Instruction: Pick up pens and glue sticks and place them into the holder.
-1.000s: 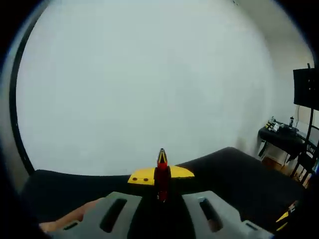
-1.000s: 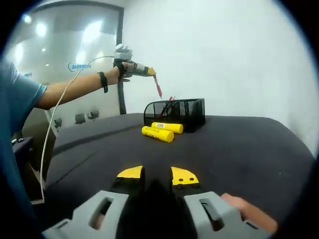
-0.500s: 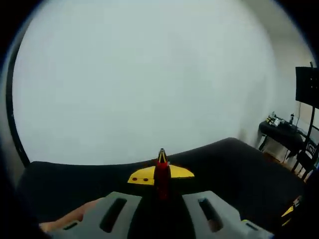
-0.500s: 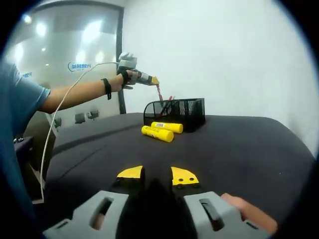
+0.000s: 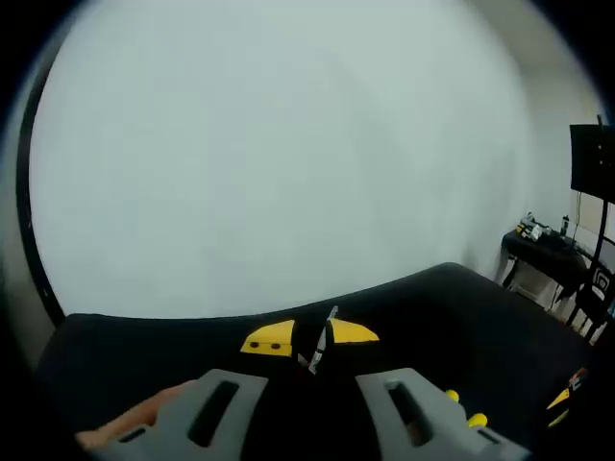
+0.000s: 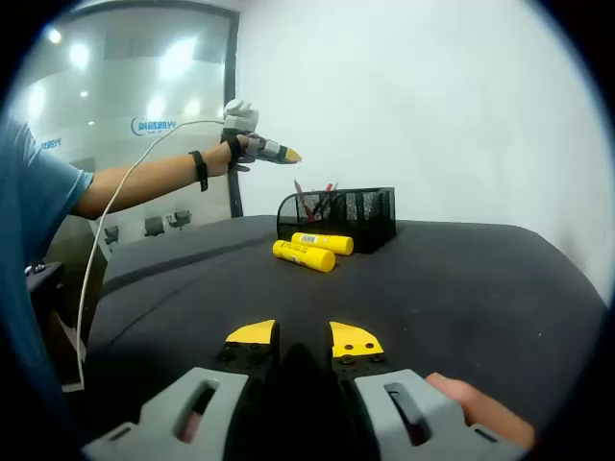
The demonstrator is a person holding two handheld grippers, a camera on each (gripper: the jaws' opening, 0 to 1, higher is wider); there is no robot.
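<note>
right gripper view: left gripper (image 6: 288, 155) above holder (image 6: 338, 219), two glue sticks (image 6: 312, 252) beside; both fingers parted, empty.

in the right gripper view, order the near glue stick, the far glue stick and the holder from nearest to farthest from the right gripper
1. Near glue stick, lying on the table ahead of the right gripper, a little left.
2. Far glue stick, just behind the first, against the holder's front.
3. Holder, the black mesh box at the back, pens standing in it.
</note>
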